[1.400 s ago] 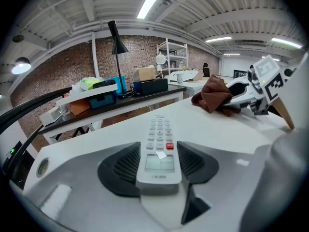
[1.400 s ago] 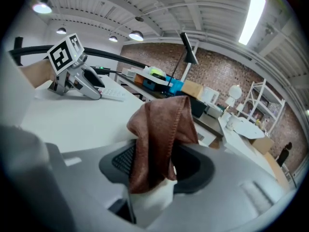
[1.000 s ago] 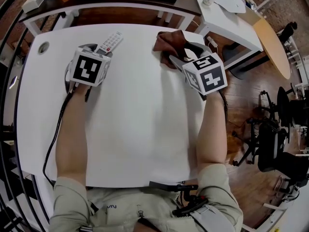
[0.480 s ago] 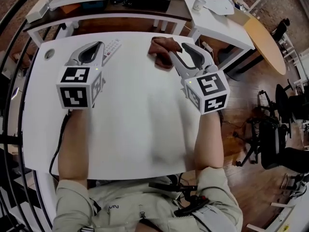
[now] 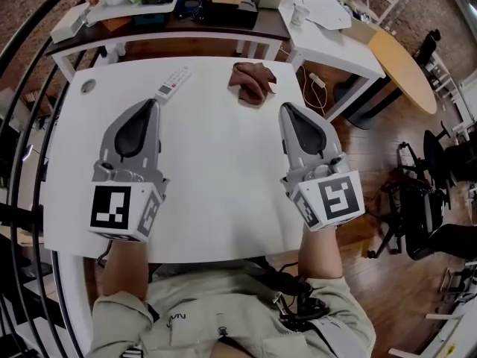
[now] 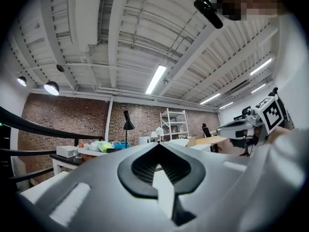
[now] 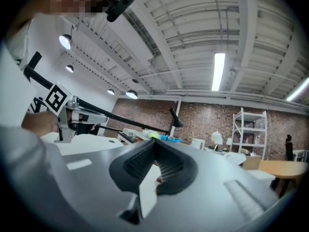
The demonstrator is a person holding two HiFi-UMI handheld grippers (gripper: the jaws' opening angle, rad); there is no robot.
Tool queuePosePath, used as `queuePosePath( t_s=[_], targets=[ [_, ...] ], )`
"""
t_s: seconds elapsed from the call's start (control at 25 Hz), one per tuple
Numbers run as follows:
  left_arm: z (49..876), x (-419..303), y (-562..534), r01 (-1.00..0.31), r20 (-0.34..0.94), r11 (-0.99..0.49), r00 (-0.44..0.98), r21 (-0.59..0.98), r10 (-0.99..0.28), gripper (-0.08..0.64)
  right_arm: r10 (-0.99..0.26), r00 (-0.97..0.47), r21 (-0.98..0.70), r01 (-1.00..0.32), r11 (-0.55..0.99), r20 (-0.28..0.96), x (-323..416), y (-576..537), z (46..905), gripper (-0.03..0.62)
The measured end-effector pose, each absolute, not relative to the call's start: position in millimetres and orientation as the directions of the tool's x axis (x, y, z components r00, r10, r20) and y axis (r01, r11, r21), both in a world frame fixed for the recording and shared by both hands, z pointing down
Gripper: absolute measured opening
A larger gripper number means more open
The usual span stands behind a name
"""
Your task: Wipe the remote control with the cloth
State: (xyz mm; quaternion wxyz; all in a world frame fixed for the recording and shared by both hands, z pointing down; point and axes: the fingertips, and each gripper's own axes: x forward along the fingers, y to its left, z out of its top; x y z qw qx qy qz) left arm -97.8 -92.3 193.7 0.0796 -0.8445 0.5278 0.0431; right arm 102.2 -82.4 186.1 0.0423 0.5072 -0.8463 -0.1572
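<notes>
White bench (image 5: 223, 177), crumpled brown cloth (image 5: 252, 80) at one o'clock: left hand-held gripper (image 5: 153, 103) pressed together, right hand-held gripper (image 5: 286, 108) just closed, both empty; spread right first.

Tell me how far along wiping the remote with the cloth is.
Done: nothing visibly; remote and crumpled cloth lie apart on the table's far side. In hand: nothing; left gripper and right gripper are shut and empty, the right just closed. Left: apparently gripping both and wiping.

White remote (image 5: 173, 82) lies flat, diag., approx. 11 o'clock on bench (image 5: 216, 177). Brown cloth (image 5: 251, 81) crumpled approx. 12 o'clock, at remote's 3 o'clock, apart.
</notes>
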Motion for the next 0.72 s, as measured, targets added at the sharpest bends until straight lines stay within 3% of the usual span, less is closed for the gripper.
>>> queuePosePath(
  t_s=[0.2,0.44,0.72],
  targets=[
    [215.5,-91.5,-47.6,-0.89,-0.152,-0.455,0.45,0.004,-0.88,0.005,-0.875,-0.478,0.244,-0.859,0.449,-0.073,99.8,-45.3,214.9,0.005],
    [270.0,-81.0,-21.3,-0.875,-0.058,-0.482,0.484,-0.046,-0.873,0.005,-0.881,-0.473,0.221,-0.861,0.459,-0.011,88.2,-21.6,260.1,0.005],
    [289.4,-80.7,-12.6,-0.889,-0.053,-0.457,0.459,-0.045,-0.887,0.005,-0.9,-0.432,0.179,-0.883,0.435,0.058,98.3,-13.7,297.8,0.003]
  ],
)
